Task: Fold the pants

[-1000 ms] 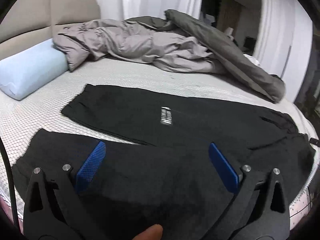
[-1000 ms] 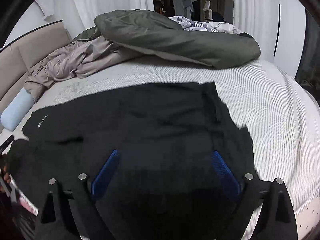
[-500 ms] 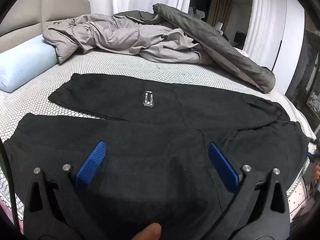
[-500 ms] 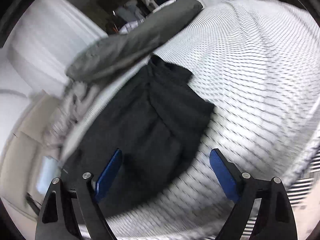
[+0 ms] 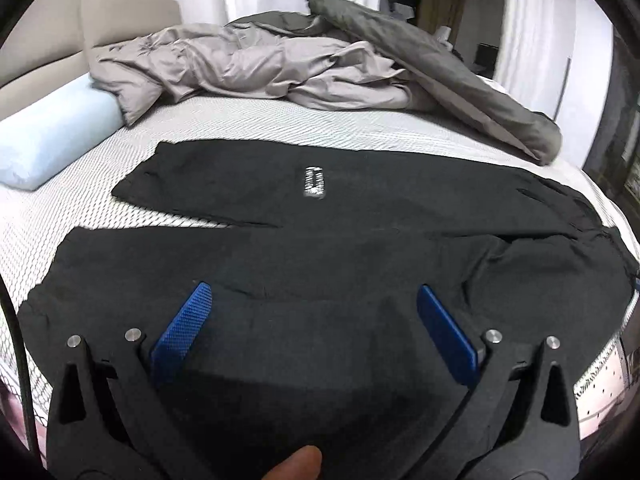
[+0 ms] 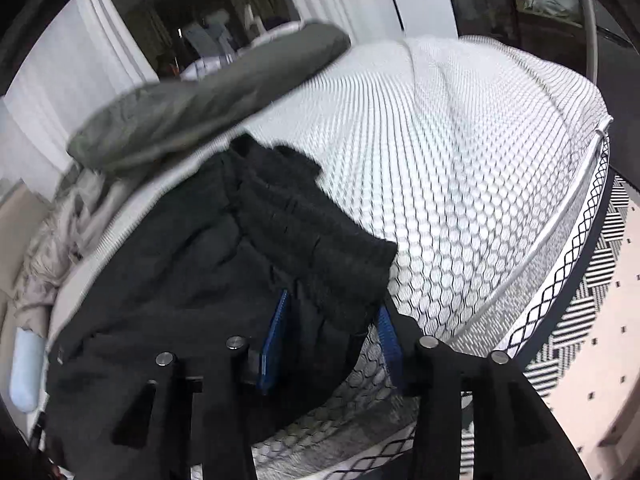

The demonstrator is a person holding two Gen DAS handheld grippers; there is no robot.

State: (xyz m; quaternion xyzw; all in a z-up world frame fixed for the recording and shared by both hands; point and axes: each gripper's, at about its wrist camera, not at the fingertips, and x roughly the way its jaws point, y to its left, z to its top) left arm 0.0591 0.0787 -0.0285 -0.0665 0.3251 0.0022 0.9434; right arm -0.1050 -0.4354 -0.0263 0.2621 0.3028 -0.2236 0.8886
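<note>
Black pants (image 5: 360, 248) lie spread across the white mesh mattress (image 5: 248, 128), legs to the left, a small white label (image 5: 314, 182) on the far leg. My left gripper (image 5: 313, 294) hovers open over the near leg, blue pads (image 5: 184, 328) wide apart, nothing between them. In the right wrist view the pants (image 6: 168, 288) end in a ribbed waistband (image 6: 304, 232). My right gripper (image 6: 334, 304) is tilted at the waistband's near corner, its jaws closing with that corner of fabric between the blue pads (image 6: 272, 340); I see no firm pinch.
A crumpled taupe duvet (image 5: 256, 68) and a dark grey cover (image 5: 448, 76) fill the far side of the bed. A light blue pillow (image 5: 52, 136) lies at the left by the beige headboard (image 5: 92, 16). The mattress edge (image 6: 576, 248) drops to patterned floor (image 6: 580, 312) on the right.
My right gripper rolled, dropped to the waistband's near corner, and its jaws narrowed around the fabric. My left gripper barely shifted and stays wide open.
</note>
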